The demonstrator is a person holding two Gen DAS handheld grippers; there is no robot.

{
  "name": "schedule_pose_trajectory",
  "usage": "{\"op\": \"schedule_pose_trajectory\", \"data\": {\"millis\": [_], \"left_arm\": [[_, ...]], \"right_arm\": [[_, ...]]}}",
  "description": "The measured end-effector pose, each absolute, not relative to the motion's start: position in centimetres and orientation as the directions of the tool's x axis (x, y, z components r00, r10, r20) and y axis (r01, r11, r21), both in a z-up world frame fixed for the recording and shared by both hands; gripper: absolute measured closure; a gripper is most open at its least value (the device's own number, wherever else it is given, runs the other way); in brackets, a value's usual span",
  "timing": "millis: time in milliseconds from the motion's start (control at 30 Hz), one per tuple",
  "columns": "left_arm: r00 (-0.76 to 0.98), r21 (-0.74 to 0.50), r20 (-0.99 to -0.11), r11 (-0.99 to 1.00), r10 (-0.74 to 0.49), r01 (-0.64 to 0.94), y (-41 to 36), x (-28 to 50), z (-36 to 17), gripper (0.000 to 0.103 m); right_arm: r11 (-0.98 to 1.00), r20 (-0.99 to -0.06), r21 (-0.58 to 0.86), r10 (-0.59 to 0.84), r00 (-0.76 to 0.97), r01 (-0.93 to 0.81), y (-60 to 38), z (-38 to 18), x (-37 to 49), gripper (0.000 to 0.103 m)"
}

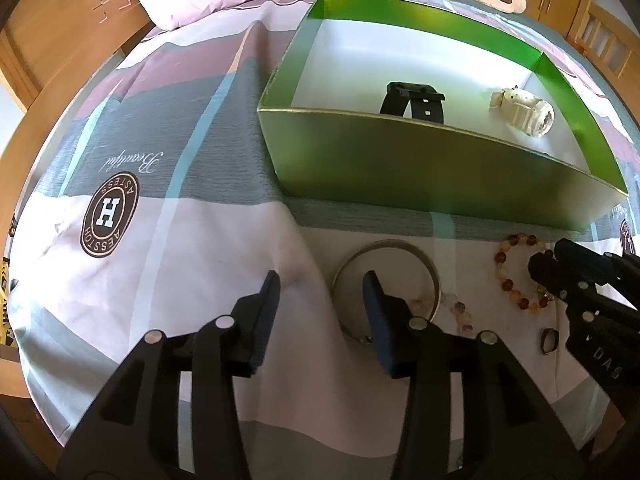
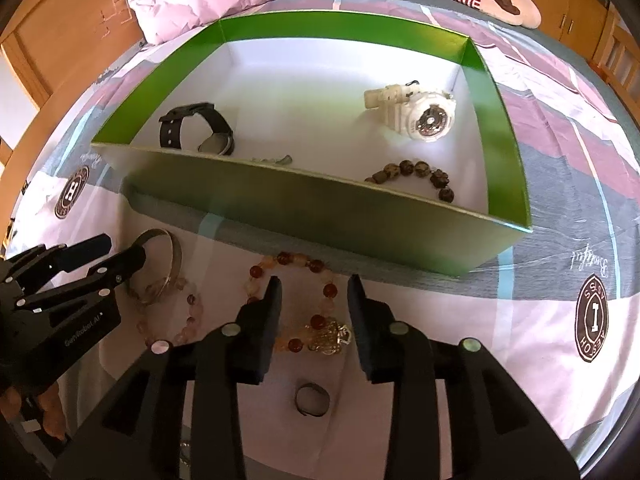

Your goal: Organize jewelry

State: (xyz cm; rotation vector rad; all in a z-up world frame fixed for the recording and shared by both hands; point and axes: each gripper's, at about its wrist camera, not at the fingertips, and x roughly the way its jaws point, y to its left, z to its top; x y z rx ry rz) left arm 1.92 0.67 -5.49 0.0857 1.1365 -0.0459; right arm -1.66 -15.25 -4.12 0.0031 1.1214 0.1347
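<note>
green box wall (image 2: 320,204) half hides dark bead bracelet (image 2: 416,176) inside.

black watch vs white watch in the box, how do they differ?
The black watch sits at the left of the green box; the white watch sits at the right. The black one's dial is turned edge-on; the white one's faces up, and its case looks chunkier. Both have closed, looped straps and lie inside the box.

The right gripper (image 2: 312,300), jaws apart, hangs at centre frame over an amber bead bracelet (image 2: 298,304) on the bed (image 2: 540,240). Behind, a green box (image 2: 320,208) holds two watches.
</note>
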Motion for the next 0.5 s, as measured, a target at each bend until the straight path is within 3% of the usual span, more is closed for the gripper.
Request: {"op": "schedule_pose_trajectory", "data": {"millis": [100,267,333,367,500], "left_arm": [[0.415,0.045,-0.910,0.996,0.008,0.079,0.6,1.9,-5.6,0.057],[0.414,0.044,-0.910,0.996,0.007,0.080,0.6,2.0,-5.6,0.056],[0.414,0.043,-0.910,0.996,0.006,0.080,0.6,2.0,-5.6,0.056],[0.415,0.042,-0.910,0.996,0.005,0.080,0.6,2.0,-5.6,0.056],[0.427,0.017,-0.904,0.999,-0.006,0.049,1.9,2.3,-5.0,0.056]], "right_arm": [[0.992,-0.903,0.056,0.097,0.419,-0.109,-15.0,-4.5,-1.5,0.064],[0.993,-0.909,0.050,0.091,0.407,-0.112,-14.8,-5.2,-1.4,0.064],[0.991,-0.906,0.050,0.098,0.411,-0.125,-14.7,-5.1,-1.4,0.073],[0.990,-0.906,0.046,0.097,0.412,-0.132,-14.5,-5.0,-1.5,0.089],[0.987,-0.898,0.067,0.122,0.423,-0.143,-14.4,-4.3,-1.6,0.096]]}}
